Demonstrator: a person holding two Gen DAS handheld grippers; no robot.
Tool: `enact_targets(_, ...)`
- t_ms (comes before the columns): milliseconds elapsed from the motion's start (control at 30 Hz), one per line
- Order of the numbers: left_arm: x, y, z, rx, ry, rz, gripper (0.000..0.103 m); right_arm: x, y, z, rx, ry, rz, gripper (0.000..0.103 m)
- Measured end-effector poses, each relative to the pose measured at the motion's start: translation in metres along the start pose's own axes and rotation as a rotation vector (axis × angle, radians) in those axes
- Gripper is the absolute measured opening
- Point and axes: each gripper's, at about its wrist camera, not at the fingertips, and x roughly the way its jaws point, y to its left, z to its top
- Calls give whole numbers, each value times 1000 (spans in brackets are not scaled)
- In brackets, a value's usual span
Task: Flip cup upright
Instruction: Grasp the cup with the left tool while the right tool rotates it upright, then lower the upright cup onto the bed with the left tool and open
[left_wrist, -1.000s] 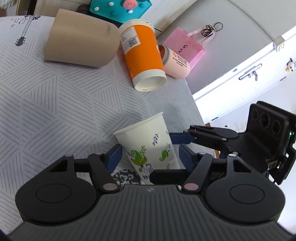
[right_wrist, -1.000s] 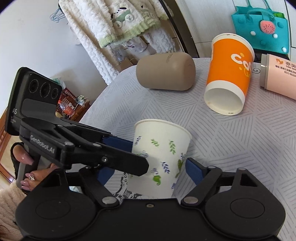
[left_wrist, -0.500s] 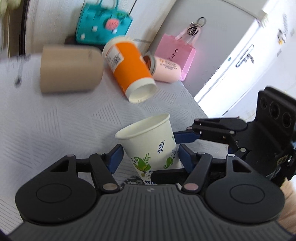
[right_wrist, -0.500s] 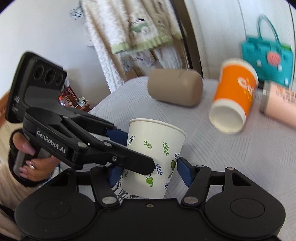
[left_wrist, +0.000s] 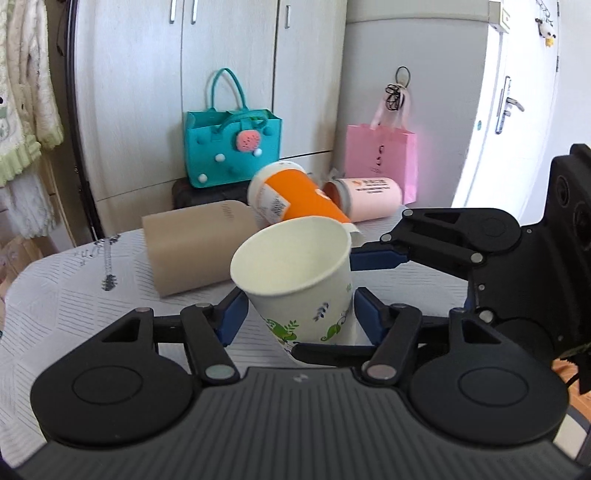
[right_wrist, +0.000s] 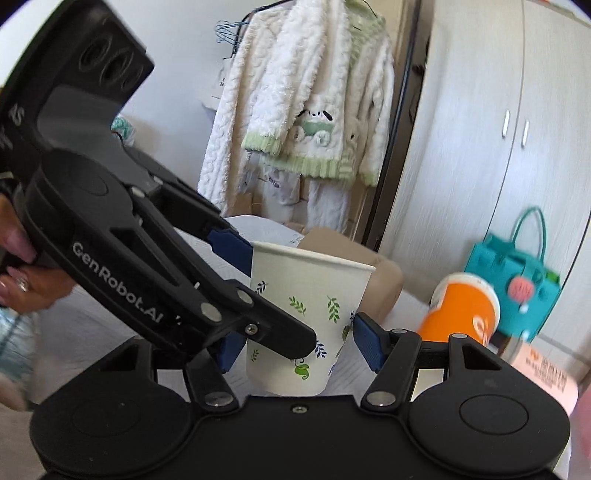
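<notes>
Evidently the leaf-print paper cup (left_wrist: 299, 284) is mouth-up but tilted, clamped between both the left gripper (left_wrist: 297, 314) fingers and the right gripper (right_wrist: 295, 345) fingers above the counter (left_wrist: 74, 295); setting down and release remain.

White wardrobe doors (left_wrist: 229, 81) behind table (left_wrist: 55, 295); white door (left_wrist: 517, 103) at right; fluffy robe (right_wrist: 295, 110) hanging.
</notes>
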Motion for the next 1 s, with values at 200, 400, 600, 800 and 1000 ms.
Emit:
enact_targets(200, 6, 7, -1, 11, 11, 4, 60, 20, -2, -2, -10, 13, -14, 68)
enact_targets(400, 14, 11, -4, -7, 18, 9, 60, 29, -4, -2, 35, 29, 1, 68)
enact_targets(600, 19, 6, -8, 1, 21, 27, 59, 30, 0, -4, 64, 53, -11, 69)
enact_targets(800, 13, 5, -11, -26, 18, 22, 63, 26, 6, -1, 55, 87, -30, 76)
enact_targets(1000, -1, 6, -17, -73, 20, 17, 65, 13, 5, -4, 122, 106, -85, 91)
